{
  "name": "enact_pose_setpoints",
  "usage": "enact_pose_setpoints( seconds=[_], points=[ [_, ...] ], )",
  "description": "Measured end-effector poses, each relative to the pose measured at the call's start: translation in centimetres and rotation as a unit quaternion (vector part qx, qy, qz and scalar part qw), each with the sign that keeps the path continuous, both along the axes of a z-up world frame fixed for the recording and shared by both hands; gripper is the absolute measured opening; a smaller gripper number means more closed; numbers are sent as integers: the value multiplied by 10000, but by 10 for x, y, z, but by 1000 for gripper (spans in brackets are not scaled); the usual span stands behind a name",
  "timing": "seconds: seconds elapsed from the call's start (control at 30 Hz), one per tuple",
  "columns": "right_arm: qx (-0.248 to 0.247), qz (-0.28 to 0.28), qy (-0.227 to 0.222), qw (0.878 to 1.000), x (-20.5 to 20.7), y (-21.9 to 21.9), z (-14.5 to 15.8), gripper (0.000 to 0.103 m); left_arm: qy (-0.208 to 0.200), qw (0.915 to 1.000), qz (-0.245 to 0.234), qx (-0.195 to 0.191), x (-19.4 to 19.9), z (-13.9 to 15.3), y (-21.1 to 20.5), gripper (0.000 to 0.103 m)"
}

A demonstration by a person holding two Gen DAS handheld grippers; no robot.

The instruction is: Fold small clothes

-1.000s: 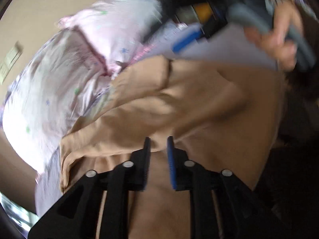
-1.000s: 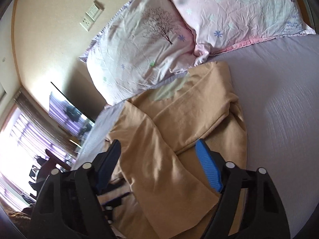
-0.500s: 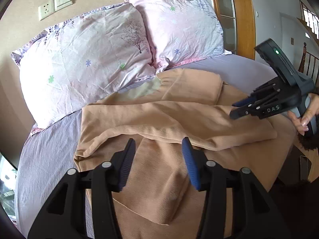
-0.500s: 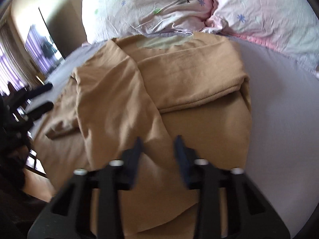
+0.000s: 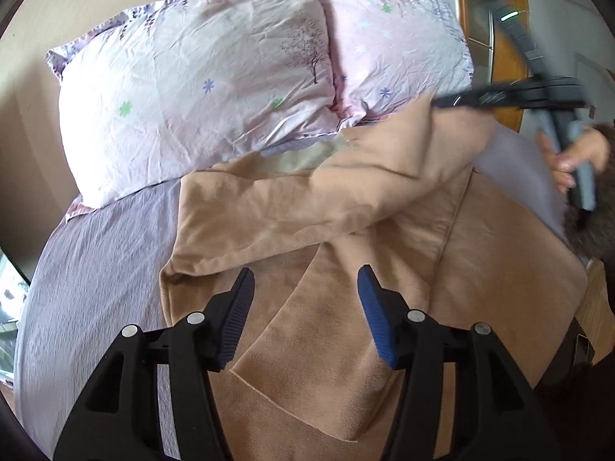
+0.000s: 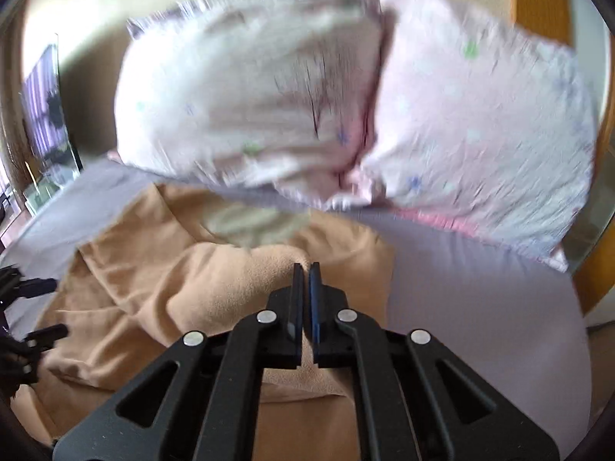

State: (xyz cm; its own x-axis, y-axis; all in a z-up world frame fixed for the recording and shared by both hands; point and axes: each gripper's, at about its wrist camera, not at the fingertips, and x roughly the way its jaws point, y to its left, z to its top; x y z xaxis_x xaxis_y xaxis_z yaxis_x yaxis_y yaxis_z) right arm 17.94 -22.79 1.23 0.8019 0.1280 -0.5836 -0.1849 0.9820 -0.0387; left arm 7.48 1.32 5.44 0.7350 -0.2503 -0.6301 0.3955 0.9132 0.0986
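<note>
Upper right of left-wrist view: right gripper [image 5: 438, 104] clamped on tan garment [image 5: 384, 269] sleeve, carry across slowly; left gripper [image 5: 303, 317] opening, empty.

Left hand-held gripper [image 5: 305, 313] opening, nothing between; right hand-held gripper [image 6: 306, 299] closed.

Black skeletal left gripper [image 5: 303, 315] frame with silver rivets, ribbed blue pads [image 5: 374, 315] on the jaws.

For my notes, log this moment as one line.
left gripper: opening, empty | right gripper: shut on tan garment, lifting its edge | bed
</note>
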Motion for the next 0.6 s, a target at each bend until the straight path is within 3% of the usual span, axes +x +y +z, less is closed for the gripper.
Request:
enact_pose_setpoints(
  seconds=[0.07,0.13,0.17,0.2,0.33,0.4,0.5,0.6],
  points=[
    [265,-218,493,9982,21,-16,-20,15,3,10000,52,-16,0,1,5,57],
    [935,-187,459,9944,10,-35,-20,25,-9,9999,94,-54,0,3,10,59],
    [1306,-157,324,9908,-2,-46,-17,40,-10,9999,108,-108,1,4,14,61],
    [1554,-126,231,9875,-10,-53,-13,47,-4,9998,123,-153,2,5,17,62],
    [3036,-7,501,9515,-44,-87,-19,48,143,9985,148,-502,10,8,27,62],
    [3235,-295,611,9438,-53,-93,-26,48,247,9966,81,-782,12,11,30,62],
    [3084,-839,629,9455,-53,-100,-35,48,290,9954,-11,-910,12,12,28,64],
    [3001,-1038,959,9434,-37,-103,-52,48,333,9944,-137,-997,11,15,23,69]
  ],
)
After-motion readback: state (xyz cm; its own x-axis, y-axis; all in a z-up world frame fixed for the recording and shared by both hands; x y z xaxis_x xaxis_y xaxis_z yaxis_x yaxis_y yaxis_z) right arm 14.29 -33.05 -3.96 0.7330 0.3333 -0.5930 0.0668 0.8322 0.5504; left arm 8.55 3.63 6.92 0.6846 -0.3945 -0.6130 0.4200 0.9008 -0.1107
